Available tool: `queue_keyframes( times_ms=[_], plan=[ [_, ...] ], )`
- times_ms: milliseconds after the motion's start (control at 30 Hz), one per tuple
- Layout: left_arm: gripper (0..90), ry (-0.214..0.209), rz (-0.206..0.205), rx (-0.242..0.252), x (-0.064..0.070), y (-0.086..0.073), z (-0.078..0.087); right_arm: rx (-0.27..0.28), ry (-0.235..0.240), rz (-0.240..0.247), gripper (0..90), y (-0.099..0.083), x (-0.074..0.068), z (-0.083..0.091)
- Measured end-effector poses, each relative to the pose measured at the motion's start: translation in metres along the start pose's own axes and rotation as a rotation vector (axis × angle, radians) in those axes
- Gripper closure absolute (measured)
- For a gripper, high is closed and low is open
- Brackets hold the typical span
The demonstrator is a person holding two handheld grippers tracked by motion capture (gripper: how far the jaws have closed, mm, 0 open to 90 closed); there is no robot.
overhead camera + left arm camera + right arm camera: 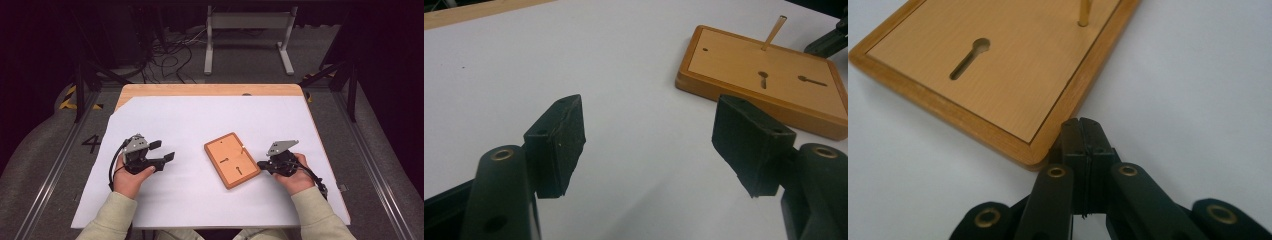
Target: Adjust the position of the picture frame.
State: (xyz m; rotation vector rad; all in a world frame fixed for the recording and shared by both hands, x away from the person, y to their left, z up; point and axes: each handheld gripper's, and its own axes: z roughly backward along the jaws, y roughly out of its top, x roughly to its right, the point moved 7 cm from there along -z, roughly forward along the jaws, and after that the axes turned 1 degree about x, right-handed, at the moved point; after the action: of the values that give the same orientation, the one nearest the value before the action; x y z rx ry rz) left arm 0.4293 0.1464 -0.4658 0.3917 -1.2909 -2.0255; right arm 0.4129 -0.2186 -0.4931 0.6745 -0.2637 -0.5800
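- While my right gripper [262,165], jaws clenched empty, touches the wooden board's [231,160] near-right corner, it's nearer.
- Left gripper [162,150], jaws released, sits well left.

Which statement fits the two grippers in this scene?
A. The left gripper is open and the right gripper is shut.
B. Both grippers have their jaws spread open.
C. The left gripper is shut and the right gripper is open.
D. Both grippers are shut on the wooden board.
A: the left gripper has its jaws standing wide apart over the white sheet, while the right gripper has its jaws pressed together with nothing between them, beside a corner of the wooden board.
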Motion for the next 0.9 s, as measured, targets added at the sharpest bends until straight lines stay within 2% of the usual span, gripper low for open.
queue_keyframes(
  times_ms=[233,300,433,567,900],
  plan=[
    [29.8,-0.001,-0.001,-0.002,0.000,0.000,-0.001,-0.005,0.041,0.041,90.0,0.008,-0.016,-0.005],
    [30.1,-0.001,-0.013,-0.004,-0.001,0.000,-0.001,-0.003,0.055,0.053,90.0,0.011,-0.021,-0.007],
    [30.6,-0.003,-0.006,-0.004,0.001,-0.001,-0.003,-0.005,0.083,0.077,90.0,0.017,-0.032,-0.013],
    [30.9,0.001,-0.010,-0.007,0.000,-0.001,-0.003,-0.027,0.128,0.118,90.0,0.020,-0.045,-0.022],
    [31.1,0.001,-0.004,-0.016,0.000,-0.004,-0.002,-0.014,0.184,0.173,90.0,0.037,-0.066,-0.037]
  ],
)
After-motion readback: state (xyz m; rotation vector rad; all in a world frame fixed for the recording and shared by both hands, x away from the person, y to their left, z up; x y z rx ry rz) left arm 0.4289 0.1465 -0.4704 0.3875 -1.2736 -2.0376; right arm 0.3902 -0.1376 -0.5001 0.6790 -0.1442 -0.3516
